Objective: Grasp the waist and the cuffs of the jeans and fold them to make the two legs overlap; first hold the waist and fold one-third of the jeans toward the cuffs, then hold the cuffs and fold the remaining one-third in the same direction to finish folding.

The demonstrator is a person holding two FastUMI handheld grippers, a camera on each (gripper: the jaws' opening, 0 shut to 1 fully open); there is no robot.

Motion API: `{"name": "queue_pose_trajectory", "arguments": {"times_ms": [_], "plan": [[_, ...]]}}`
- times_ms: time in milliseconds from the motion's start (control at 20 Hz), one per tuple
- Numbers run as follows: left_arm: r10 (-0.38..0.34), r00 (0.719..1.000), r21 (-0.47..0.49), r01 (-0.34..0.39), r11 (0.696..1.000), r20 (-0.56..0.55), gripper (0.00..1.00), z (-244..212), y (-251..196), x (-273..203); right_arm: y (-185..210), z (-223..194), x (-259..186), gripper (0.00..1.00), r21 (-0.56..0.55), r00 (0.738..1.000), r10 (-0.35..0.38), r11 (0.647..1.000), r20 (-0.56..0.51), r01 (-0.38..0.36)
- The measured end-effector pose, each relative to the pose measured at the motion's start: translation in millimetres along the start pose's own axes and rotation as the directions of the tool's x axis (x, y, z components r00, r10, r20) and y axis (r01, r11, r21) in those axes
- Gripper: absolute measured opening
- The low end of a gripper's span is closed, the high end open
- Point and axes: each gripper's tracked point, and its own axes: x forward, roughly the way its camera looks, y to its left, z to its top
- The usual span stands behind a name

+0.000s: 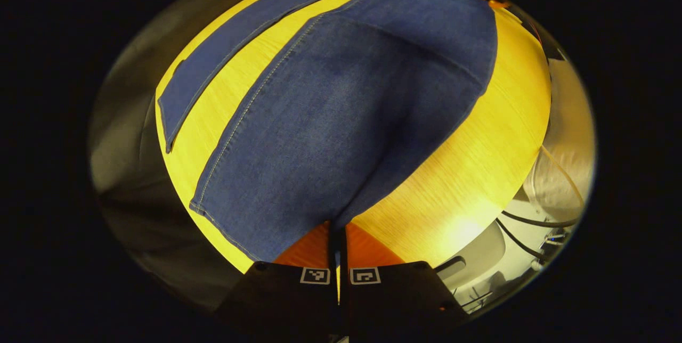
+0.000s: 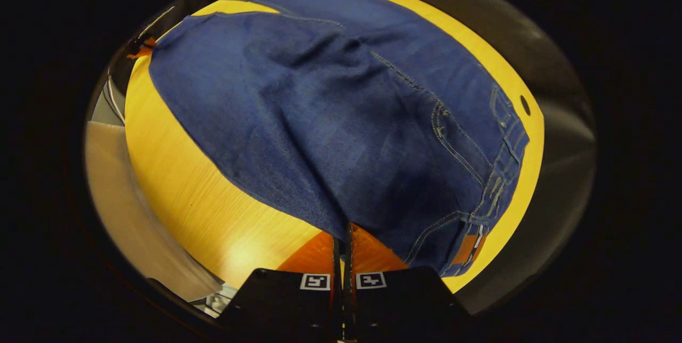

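Note:
Blue jeans [image 1: 341, 119] lie across a yellow wooden table [image 1: 479, 162]. In the left gripper view one leg is lifted toward me, its cuff [image 1: 213, 215] at lower left, and my left gripper [image 1: 337, 234] is shut on that leg's side edge near the cuff. The other leg [image 1: 213, 66] lies flat at upper left. In the right gripper view the waist [image 2: 503, 151], with belt loops and a brown patch [image 2: 469, 247], is at the right. My right gripper [image 2: 343, 239] is shut on the jeans' [image 2: 346, 119] edge near the waist, pulling the cloth up in a ridge.
Past the table's right edge in the left gripper view are black cables [image 1: 525, 223] and pale equipment [image 1: 565, 172]. The other gripper [image 2: 139, 47] shows far off at the table's upper left in the right gripper view. A small round hole [image 2: 525, 104] sits near the table's edge.

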Motion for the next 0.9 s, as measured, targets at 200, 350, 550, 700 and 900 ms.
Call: {"name": "queue_pose_trajectory", "arguments": {"times_ms": [200,350,550,700,900], "plan": [[0.063,0.977,-0.347,0.013,0.938,0.205,0.00,12.4,0.8,-2.7,3.3,0.3,-4.7,0.03,0.269,0.989,-0.088,0.962,0.115,0.054],[0.193,0.940,-0.519,-0.020,0.854,0.281,0.00,24.0,11.8,-8.6,-2.0,8.6,-6.0,0.03,0.392,0.974,-0.149,0.917,0.173,0.071],[0.303,0.872,-0.677,0.042,0.735,0.383,0.00,54.0,32.5,-30.5,-15.3,21.9,-17.9,0.03,0.506,0.931,-0.269,0.855,0.247,0.113],[0.381,0.820,-0.711,0.044,0.702,0.427,0.00,69.8,55.0,-65.1,-33.5,46.3,-42.3,0.03,0.607,0.892,-0.332,0.790,0.307,0.086],[0.435,0.765,-0.694,0.021,0.720,0.474,0.00,116.5,97.6,-93.0,-58.0,85.7,-68.1,0.03,0.658,0.840,-0.408,0.749,0.359,0.083]]}}
